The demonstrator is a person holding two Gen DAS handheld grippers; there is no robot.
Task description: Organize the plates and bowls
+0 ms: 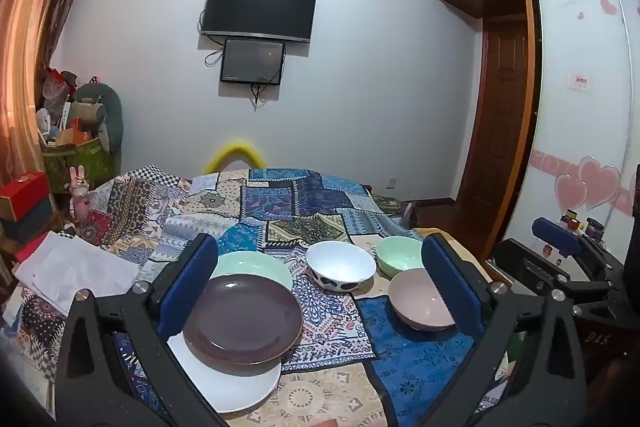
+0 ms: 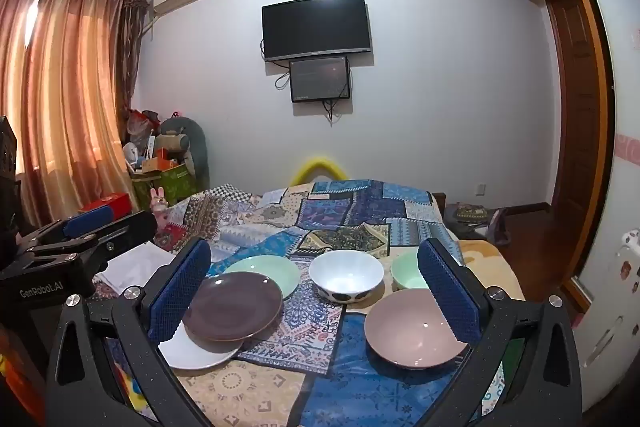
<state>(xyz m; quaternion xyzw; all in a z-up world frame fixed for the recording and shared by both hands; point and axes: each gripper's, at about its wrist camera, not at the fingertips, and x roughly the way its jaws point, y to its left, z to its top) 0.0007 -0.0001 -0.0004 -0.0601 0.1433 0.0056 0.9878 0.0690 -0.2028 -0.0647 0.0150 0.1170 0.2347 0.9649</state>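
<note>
On top of the patchwork cloth sit six dishes: three plates and three bowls. Landmark is the cow-spot bowl, white with black blotches on its outer wall, upright, roughly mid-cloth. Left of it lies the mint plate, flat and pale green; the purple plate overlaps the mint plate's near edge and rests on the white plate, so the three plates form a loose staggered pile nearer the camera and left of the spotted bowl. Purple plate is dark, glossy, with a brownish rim; white plate is plain, mostly covered by the purple one. Right of the spotted bowl is the mint bowl, small, pale green, upright, partly hidden by a gripper pad. Nearer the camera and right of the spotted bowl stands the pink bowl, wide, dusty pink, empty, upright; whether it touches the mint bowl cannot be told. Two grippers: left gripper has its blue pads spread wide, nothing between them touched, plates and bowls seen through the gap. Right gripper likewise spread wide and holding nothing. Each appears at the edge of the other's view, off to the side of the spotted bowl.
</note>
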